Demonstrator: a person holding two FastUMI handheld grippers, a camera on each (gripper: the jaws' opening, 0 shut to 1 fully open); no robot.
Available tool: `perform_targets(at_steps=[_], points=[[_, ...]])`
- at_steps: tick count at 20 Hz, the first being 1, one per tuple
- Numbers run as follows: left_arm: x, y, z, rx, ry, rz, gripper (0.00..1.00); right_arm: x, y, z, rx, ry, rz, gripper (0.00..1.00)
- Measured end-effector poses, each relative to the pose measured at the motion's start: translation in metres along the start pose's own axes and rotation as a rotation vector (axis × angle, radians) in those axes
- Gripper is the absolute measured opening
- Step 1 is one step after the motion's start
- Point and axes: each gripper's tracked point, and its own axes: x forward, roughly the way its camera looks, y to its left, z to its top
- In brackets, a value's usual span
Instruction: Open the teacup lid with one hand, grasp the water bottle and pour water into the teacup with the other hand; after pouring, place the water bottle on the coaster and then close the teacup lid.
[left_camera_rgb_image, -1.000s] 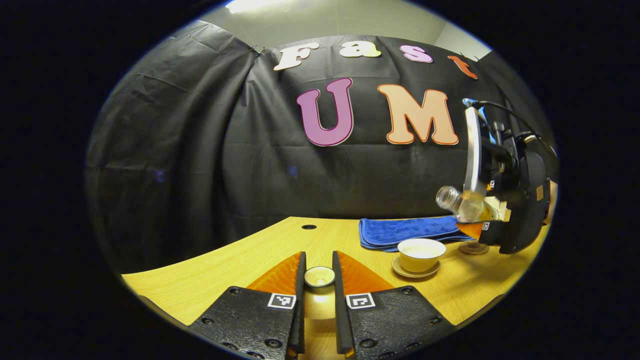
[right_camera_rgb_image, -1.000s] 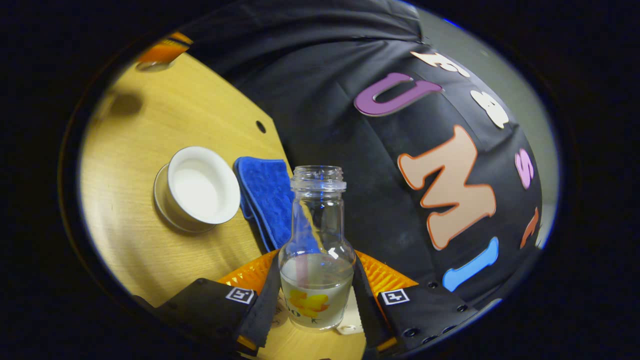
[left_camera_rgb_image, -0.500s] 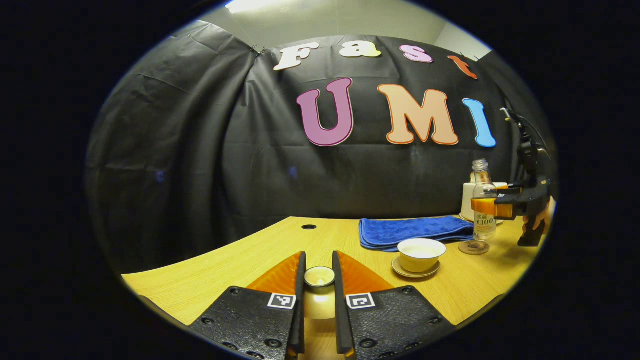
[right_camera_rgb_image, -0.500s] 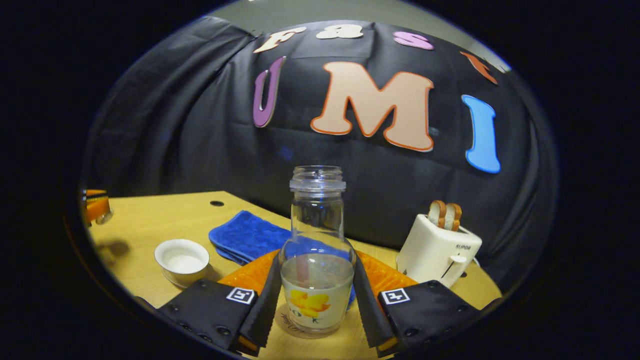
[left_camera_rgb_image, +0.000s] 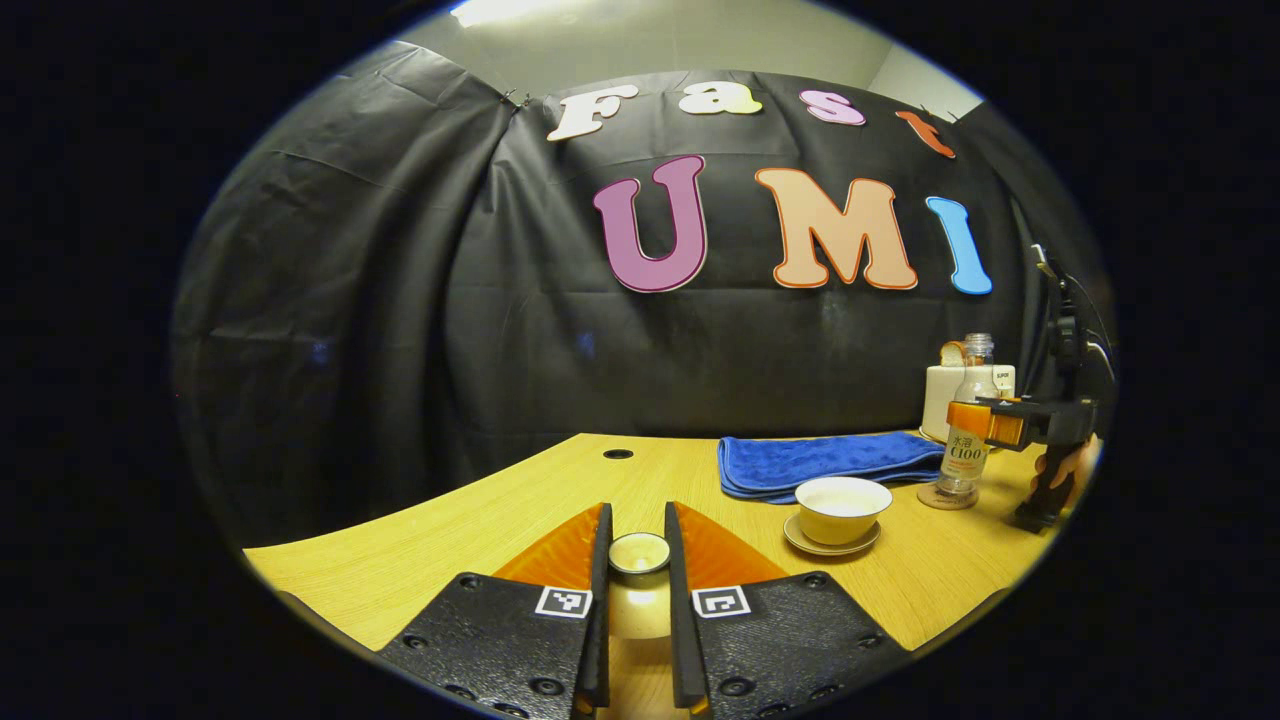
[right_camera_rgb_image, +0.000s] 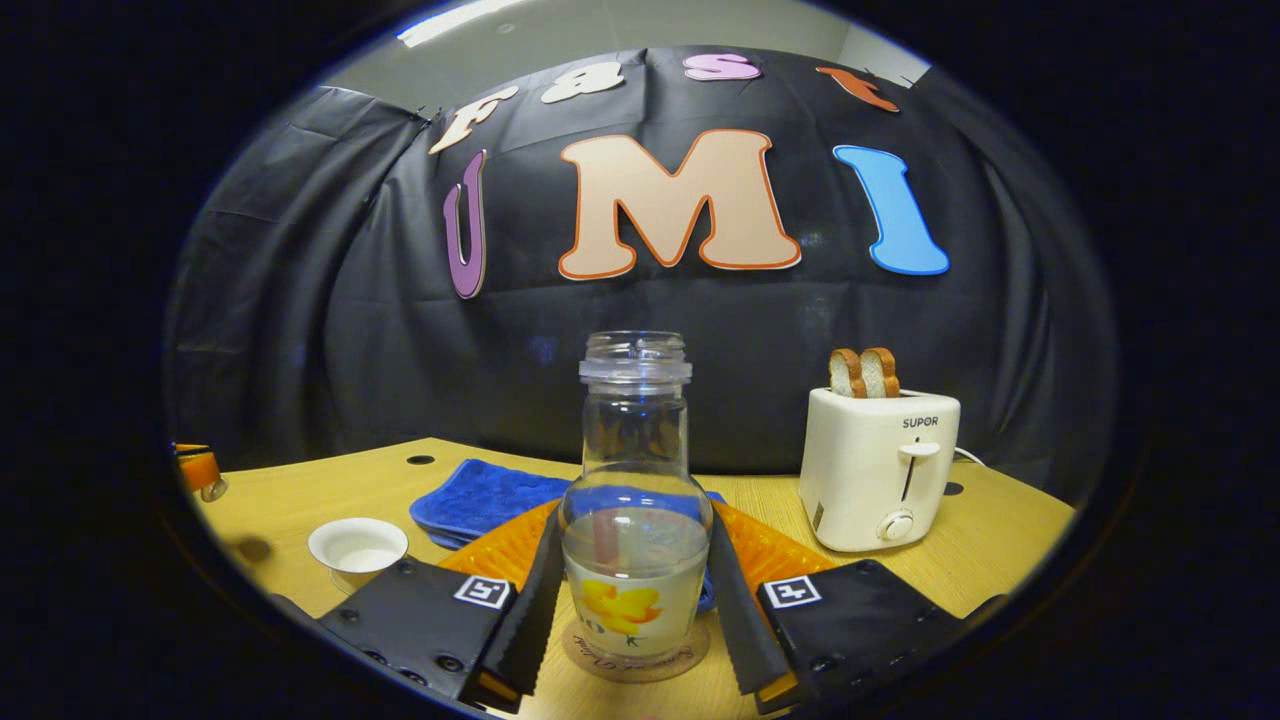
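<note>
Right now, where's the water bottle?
Right gripper view: water bottle stands upright on the coaster, between the right gripper fingers, with the toaster to its right and blue cloth behind.

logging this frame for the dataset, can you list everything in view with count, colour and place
water bottle: 1, clear glass, upright on the coaster
coaster: 1, brown, under the bottle
teacup: 1, cream, uncovered, on its saucer
saucer: 1, cream, under the teacup
teacup lid: 1, cream
towel: 1, blue, folded, behind the teacup
toaster: 1, white, right of the bottle
bread slices: 2, brown, in the toaster
table: 1, light wood
left gripper: 1, shut on the lid
right gripper: 1, shut on the bottle
</note>
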Motion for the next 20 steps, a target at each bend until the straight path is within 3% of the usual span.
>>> perform_targets(at_steps=[15,20], points=[[0.0,0.0,0.0,-0.001,0.001,0.0,0.22,-0.003,0.004,-0.007,-0.003,-0.008,-0.019,0.77],[-0.001,0.0,-0.001,-0.002,0.003,0.0,0.22,-0.002,0.0,-0.011,-0.003,0.002,-0.037,0.82]])
